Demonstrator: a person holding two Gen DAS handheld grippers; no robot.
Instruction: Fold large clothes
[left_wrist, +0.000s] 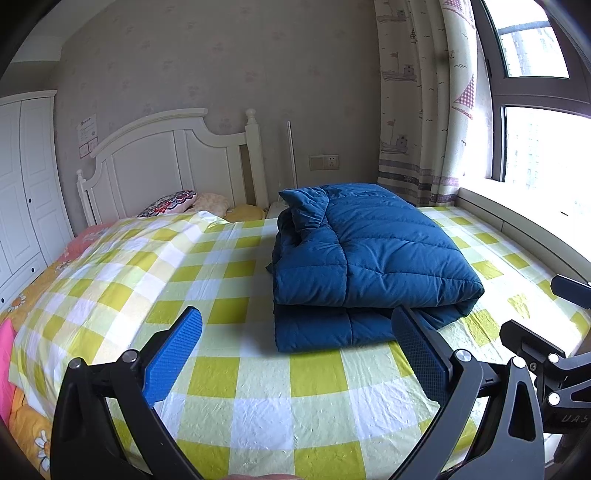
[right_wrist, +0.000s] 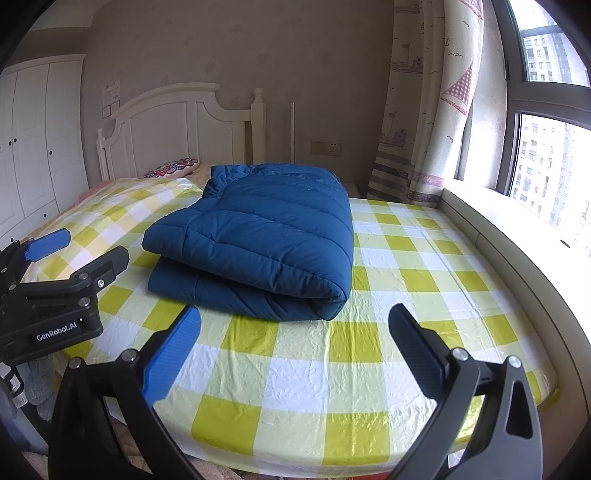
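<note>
A large dark blue quilted garment (left_wrist: 369, 258) lies folded in a thick stack on the yellow and white checked bed cover (left_wrist: 258, 387). It also shows in the right wrist view (right_wrist: 258, 240). My left gripper (left_wrist: 295, 332) is open and empty, held near the front edge of the bed just in front of the fold. My right gripper (right_wrist: 295, 332) is open and empty, held back from the garment over the bed cover (right_wrist: 314, 387). The left gripper (right_wrist: 55, 280) appears at the left of the right wrist view.
A white headboard (left_wrist: 166, 158) and pillows (left_wrist: 173, 203) stand at the far end of the bed. A white wardrobe (left_wrist: 26, 177) is on the left. A curtain (left_wrist: 424, 110) and a window sill (left_wrist: 517, 221) run along the right.
</note>
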